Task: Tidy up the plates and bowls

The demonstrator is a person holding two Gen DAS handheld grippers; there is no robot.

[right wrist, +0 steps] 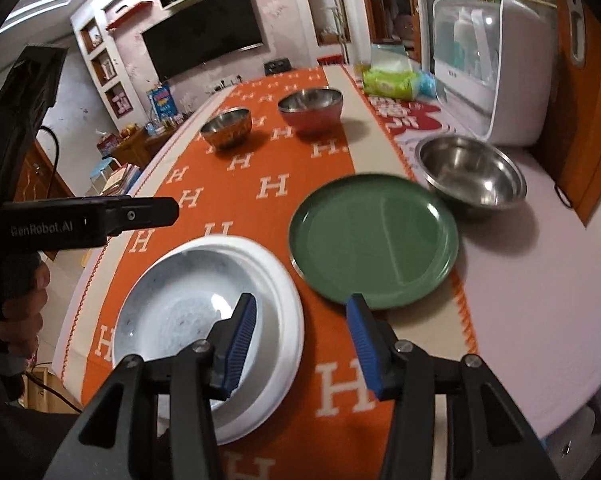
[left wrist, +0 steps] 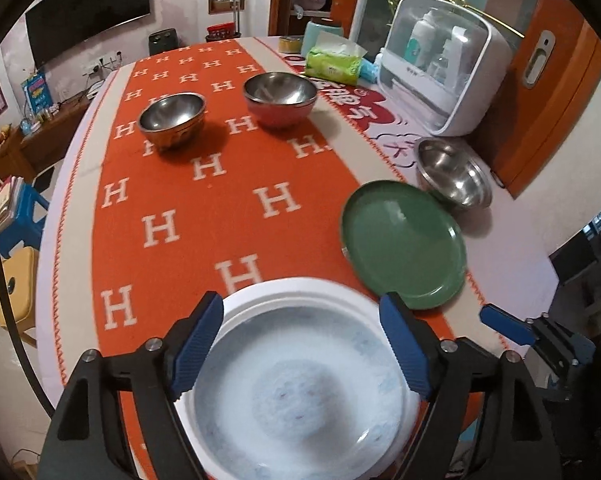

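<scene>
Hovering wide open, the left gripper (left wrist: 302, 336) hangs over the white plate (left wrist: 300, 380), its blue pads (left wrist: 198, 344) spread to either side of the rim and gripping nothing. Over to the right gripper (right wrist: 300, 332): jaws partly open, nothing between them, poised above the gap between the white plate (right wrist: 204, 320) and the green plate (right wrist: 374, 242).

That white plate sits at the near end of the orange cloth (left wrist: 204, 200), and it looks like a shallower dish resting in a wider white one, though the blur makes that hard to call. Looks like ceramic, so stiff, fairly heavy, glazed and slick, and breakable; I'd pinch it at the rim, pads above and below the lip. The green plate lies just beside it, apart, flat and thin-edged; probably light, and its low lip gives little to bite on.

Farther out, three steel bowls, all upright and empty: a large one (right wrist: 474, 178) just behind the green plate on the white tabletop, a red-sided one (right wrist: 311, 110) and a smaller one (right wrist: 226, 126) side by side at the cloth's far end. Steel means light, rigid and slippery; take them over the wall at the rim. Nothing nested yet, by my reading.
</scene>
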